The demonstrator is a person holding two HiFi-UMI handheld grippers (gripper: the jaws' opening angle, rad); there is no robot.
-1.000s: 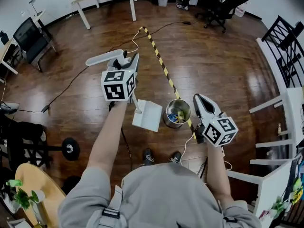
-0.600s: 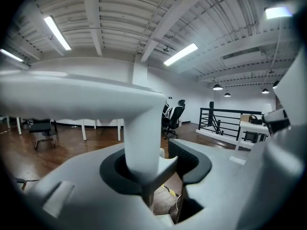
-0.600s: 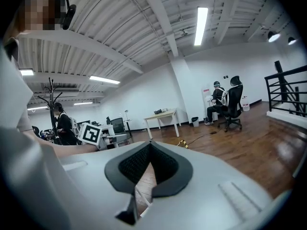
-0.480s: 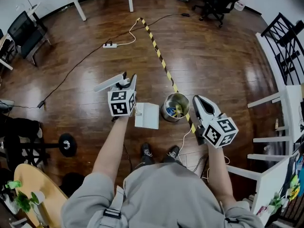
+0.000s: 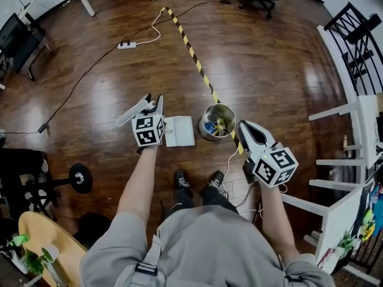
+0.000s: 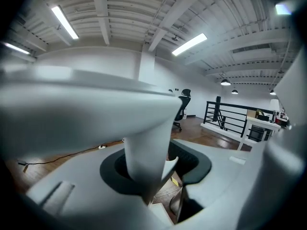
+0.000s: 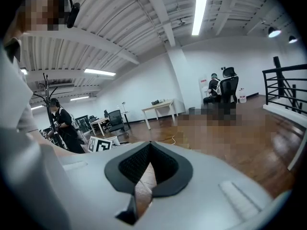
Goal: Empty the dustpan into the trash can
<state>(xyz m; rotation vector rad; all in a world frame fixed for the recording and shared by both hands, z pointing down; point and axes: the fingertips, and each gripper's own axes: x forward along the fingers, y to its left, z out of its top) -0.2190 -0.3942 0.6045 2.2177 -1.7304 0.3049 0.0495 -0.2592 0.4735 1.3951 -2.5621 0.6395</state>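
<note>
Overhead alone, trash can [image 5: 206,134] beside dustpan [image 5: 179,131]

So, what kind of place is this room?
Probably an open office or lab workspace. A desk and an office chair stand on a wide wooden floor, and striped tape runs across that floor.

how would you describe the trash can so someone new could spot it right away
Follow the yellow-and-black striped tape across the dark wooden floor toward the person's shoes. Near its close end, on its left side, stands the trash can, just right of the white dustpan. It is the only round, shiny metal container there, open-topped with colourful scraps inside.
</note>
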